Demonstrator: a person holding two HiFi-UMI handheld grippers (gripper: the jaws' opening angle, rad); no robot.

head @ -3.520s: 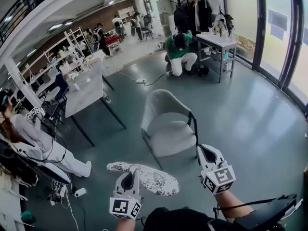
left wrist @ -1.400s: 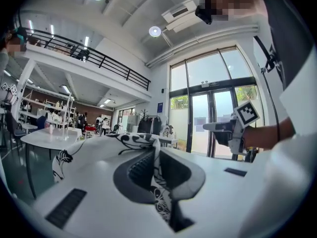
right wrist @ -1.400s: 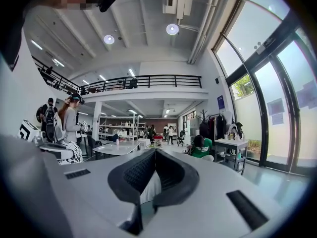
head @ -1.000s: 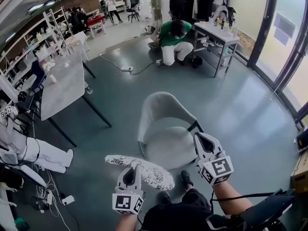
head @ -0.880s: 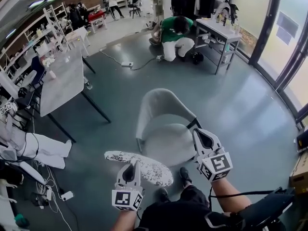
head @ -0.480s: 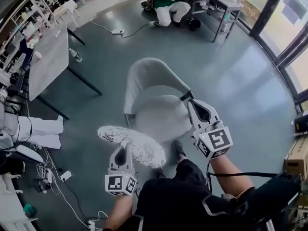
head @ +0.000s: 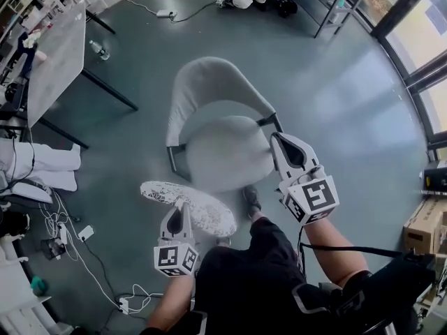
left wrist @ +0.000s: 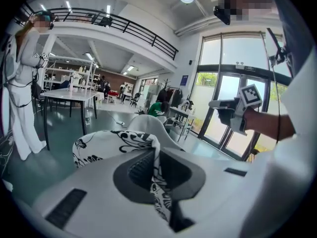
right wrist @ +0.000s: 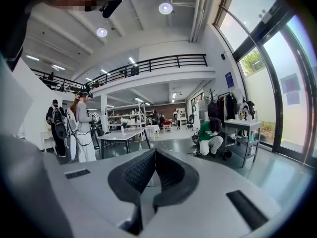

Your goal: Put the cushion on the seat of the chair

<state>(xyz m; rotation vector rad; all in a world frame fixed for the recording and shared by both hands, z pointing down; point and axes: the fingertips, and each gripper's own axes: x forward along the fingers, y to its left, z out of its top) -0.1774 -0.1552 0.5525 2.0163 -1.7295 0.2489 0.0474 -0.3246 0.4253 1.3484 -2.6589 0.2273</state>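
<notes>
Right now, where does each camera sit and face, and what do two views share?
Head view: on the head, facing down at the chair; shows lap, forearms, the left gripper shut on the cushion, the right gripper.
Left gripper view: on that gripper, facing along its jaws over the cushion toward the chair's back; shows the right forearm.
Right gripper view: on that gripper, facing across the hall past shut, empty jaws; shows clothing at left.
Shared: head and left gripper views show cushion, chair, right gripper.
</notes>
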